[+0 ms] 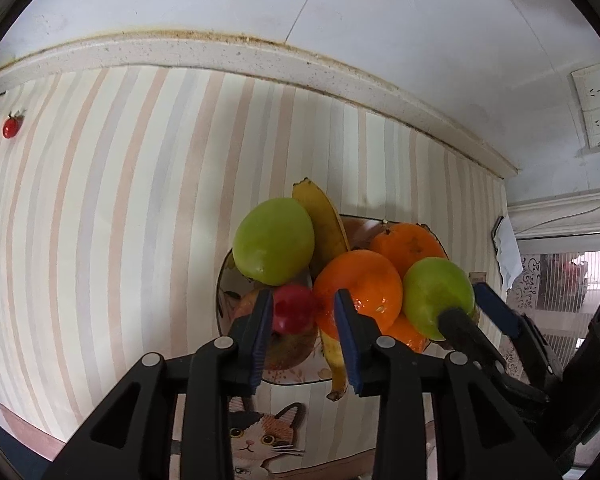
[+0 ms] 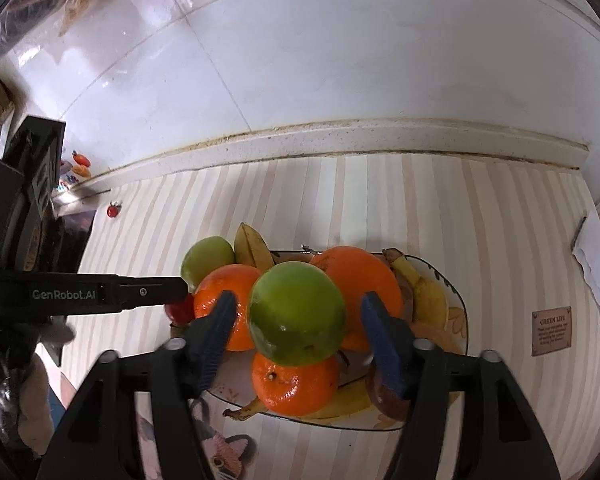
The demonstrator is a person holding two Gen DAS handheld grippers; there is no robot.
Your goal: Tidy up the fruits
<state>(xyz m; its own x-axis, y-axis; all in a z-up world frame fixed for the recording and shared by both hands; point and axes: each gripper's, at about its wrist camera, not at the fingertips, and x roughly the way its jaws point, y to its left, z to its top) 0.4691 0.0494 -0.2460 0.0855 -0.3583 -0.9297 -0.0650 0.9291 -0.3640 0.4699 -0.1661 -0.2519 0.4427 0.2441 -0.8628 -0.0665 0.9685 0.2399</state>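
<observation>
Right wrist view: a green apple (image 2: pixel 296 314), atop the piled plate (image 2: pixel 458 300), is framed untouched by spread jaws, while the left jaws flank a red fruit (image 1: pixel 294 308); withdrawal seems due next.

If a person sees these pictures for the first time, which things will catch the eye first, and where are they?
First comes the plate heaped with fruit on the striped cloth: oranges and bananas under a green apple that sits on top, between the open fingers of the right tool. The left tool has a small red fruit between its fingers. Far left on the cloth lies a lone cherry tomato.
</observation>
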